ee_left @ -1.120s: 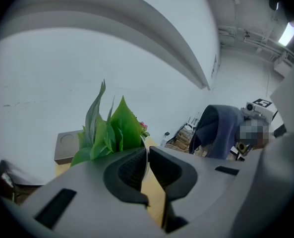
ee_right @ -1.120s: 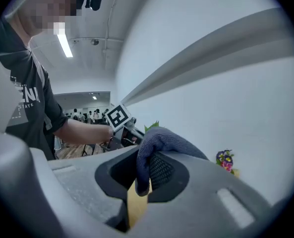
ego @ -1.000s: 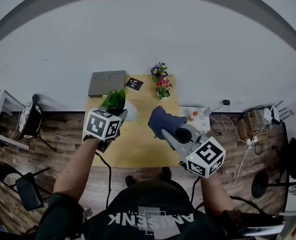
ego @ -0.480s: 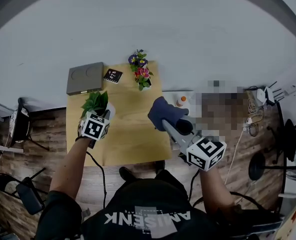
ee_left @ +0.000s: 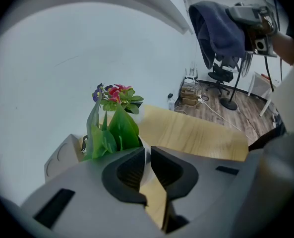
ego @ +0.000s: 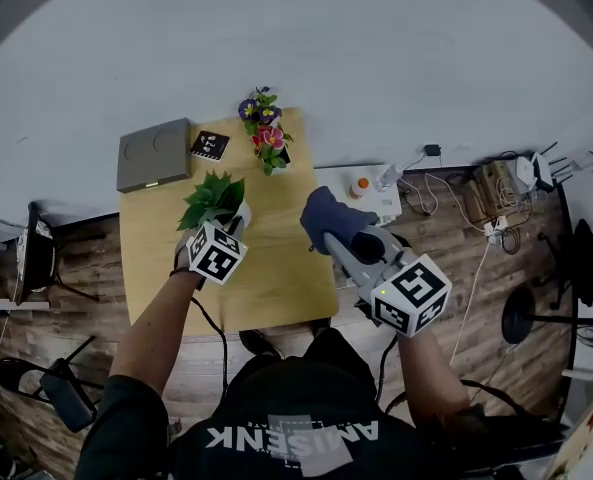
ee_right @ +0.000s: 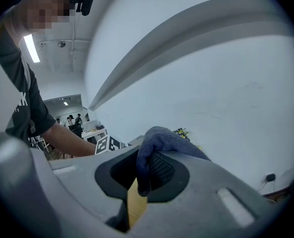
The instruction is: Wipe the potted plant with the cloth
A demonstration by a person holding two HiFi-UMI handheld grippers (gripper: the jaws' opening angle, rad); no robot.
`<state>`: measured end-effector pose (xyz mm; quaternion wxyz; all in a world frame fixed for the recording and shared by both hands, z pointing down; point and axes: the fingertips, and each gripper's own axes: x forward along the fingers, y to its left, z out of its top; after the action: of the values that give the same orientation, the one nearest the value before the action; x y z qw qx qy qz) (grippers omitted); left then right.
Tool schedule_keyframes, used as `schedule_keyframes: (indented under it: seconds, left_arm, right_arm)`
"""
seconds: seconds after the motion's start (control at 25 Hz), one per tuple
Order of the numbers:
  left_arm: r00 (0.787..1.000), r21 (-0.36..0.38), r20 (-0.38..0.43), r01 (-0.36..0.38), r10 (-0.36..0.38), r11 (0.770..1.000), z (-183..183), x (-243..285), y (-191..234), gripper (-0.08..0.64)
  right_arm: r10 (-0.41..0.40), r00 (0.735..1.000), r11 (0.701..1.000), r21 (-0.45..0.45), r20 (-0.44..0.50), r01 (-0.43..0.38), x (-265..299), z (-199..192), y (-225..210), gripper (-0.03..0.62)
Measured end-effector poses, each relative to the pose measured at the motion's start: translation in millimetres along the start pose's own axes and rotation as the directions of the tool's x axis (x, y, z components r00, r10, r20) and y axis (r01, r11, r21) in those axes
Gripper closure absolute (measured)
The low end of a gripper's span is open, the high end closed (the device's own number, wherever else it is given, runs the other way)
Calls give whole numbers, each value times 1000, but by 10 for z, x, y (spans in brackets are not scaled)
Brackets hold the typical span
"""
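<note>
Change, left side: the left gripper (ego: 232,228) has been brought down over the left part of the table (ego: 276,283), with the potted plant (ego: 214,196) staying at its tips throughout.
Change, jaws: the left jaws have just been opening. A narrow gap is now seen between them in the left gripper view, and bare tabletop shows through it.
Between the left jaws: only the white rim of the pot is seen, at the far end of the gap just past the tips. The pads do not appear to press on it.
Change, right side: the right gripper (ego: 328,246) has been kept to the right, clenched on the dark blue cloth (ego: 331,220). A fold is pinched between the pads and the rest bunches over the tips.
Meaning for the task: the pot appears to have been set down and let go, so the plant is judged ready to be wiped. No wiping is under way, since cloth and leaves are not in contact.
Plant relative to the left jaws: directly beyond the tips, with the leaves rising on their far-left side.
Plant relative to the right jaws: off to the left and well apart, with bare table between.
Cloth position: held above the table's right edge, higher than the leaves.
Other things: a small flowering pot (ego: 263,133) stands at the table's far edge, untouched.
</note>
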<state>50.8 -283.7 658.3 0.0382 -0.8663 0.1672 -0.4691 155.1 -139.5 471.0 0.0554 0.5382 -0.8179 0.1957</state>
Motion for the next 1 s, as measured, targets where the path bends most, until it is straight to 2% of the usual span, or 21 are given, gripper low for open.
schedule_keyframes:
  seconds: [0.28,0.6,0.72,0.84,1.0]
  left_arm:
    - [997,142,-73,17,-6,990,-95,149,-208,532]
    - [996,174,-84,16,-2,985,-129,172,-262,534]
    - [997,191,-75,36,-22,981,-109,156,-310,458]
    - [997,201,-69,49,-35,978,-125,145,-366,422]
    - [1000,226,-28,-5,12,974,-139,83,-389,410]
  right_arm:
    - [-5,1000,1000,23,-4,5,-37,-61,-101,565]
    - [9,1000,1000,30,-16,-9,-46,-100,-107,565]
    - [21,1000,999,28,-17,-20,-42,-103,-89,565]
    - [27,1000,999,27,-15,-27,-52,-92,-88,565]
    - [35,999,999,11,-10,-35,-75,-36,-79,565]
